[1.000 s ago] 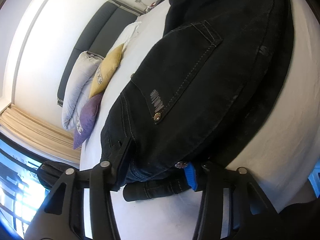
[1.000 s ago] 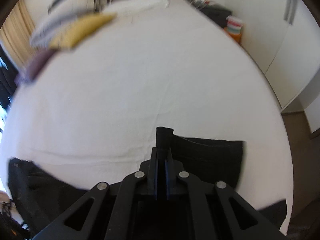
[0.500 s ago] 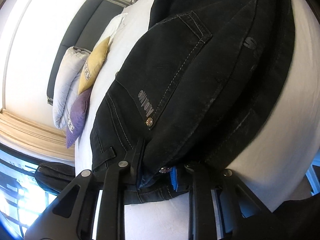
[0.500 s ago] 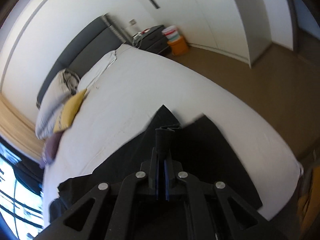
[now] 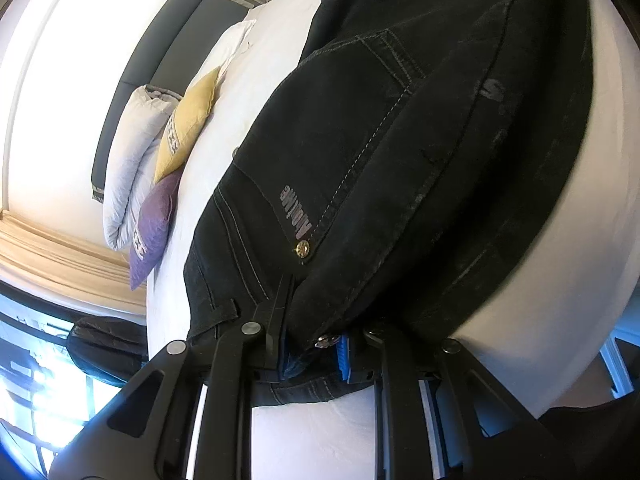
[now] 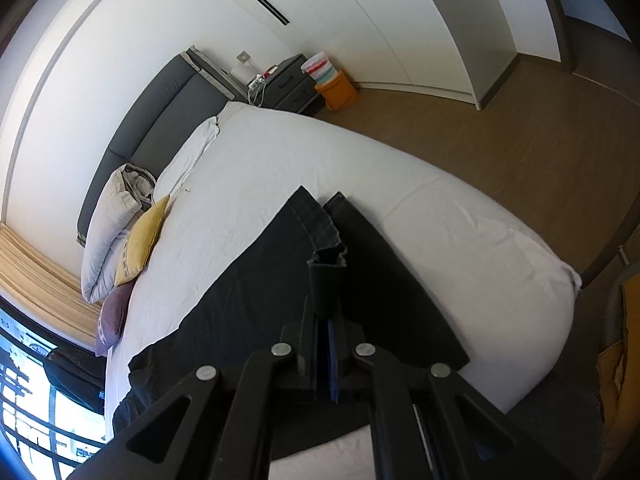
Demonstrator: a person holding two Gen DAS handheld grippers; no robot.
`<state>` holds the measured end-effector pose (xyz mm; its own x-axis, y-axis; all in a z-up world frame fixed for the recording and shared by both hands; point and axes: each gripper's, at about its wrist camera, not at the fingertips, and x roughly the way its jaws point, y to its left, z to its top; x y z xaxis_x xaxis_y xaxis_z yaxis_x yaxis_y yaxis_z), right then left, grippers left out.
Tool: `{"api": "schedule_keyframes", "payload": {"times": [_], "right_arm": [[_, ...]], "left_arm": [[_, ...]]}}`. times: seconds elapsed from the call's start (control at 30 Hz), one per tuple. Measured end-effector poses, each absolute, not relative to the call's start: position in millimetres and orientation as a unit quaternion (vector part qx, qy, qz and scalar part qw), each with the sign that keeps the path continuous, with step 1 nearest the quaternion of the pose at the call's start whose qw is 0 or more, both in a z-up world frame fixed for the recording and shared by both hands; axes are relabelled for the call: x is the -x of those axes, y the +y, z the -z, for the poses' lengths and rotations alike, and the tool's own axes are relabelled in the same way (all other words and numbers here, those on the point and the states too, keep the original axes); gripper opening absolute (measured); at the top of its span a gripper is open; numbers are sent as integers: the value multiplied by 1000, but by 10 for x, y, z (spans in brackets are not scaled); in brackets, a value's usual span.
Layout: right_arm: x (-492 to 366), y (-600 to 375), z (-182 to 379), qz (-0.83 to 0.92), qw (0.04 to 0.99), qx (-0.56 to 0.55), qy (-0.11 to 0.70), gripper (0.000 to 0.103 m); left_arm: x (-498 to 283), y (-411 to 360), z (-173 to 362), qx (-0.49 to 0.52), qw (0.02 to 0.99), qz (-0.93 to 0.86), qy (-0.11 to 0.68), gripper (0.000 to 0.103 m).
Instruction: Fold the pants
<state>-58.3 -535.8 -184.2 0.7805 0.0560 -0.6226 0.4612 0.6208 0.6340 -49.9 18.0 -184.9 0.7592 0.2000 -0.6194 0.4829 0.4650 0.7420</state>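
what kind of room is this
A bedroom, most likely: a bed with a white sheet and grey headboard, pillows stacked at its head, a nightstand beside it, and white wardrobe doors along the wall.

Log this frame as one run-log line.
step: fold | left gripper: shut on waistband of black denim pants | right gripper: shut on pants hem | pants: lying across white bed sheet, legs unfolded

Left wrist view hugs the pants [image 5: 400, 160] — right looks down, sharing pillows [image 6: 116, 232].
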Motion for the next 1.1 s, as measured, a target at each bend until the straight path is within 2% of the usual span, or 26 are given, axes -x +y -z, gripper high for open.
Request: {"api": "schedule_keyframes", "payload": {"times": [0.3,0.7,1.1], "right_arm": [[768,-5334,1822,140,846,-412,307,4],[869,-5370,2189,158,812,-450,336,4],[867,-5365,2201,162,814,-444,337,4]], "left_arm": [[548,167,1841,-507,791,89,330,15],[670,206,1920,-523,788,92,313,14],[866,245,1937,-532,793,93,281,12]]}}
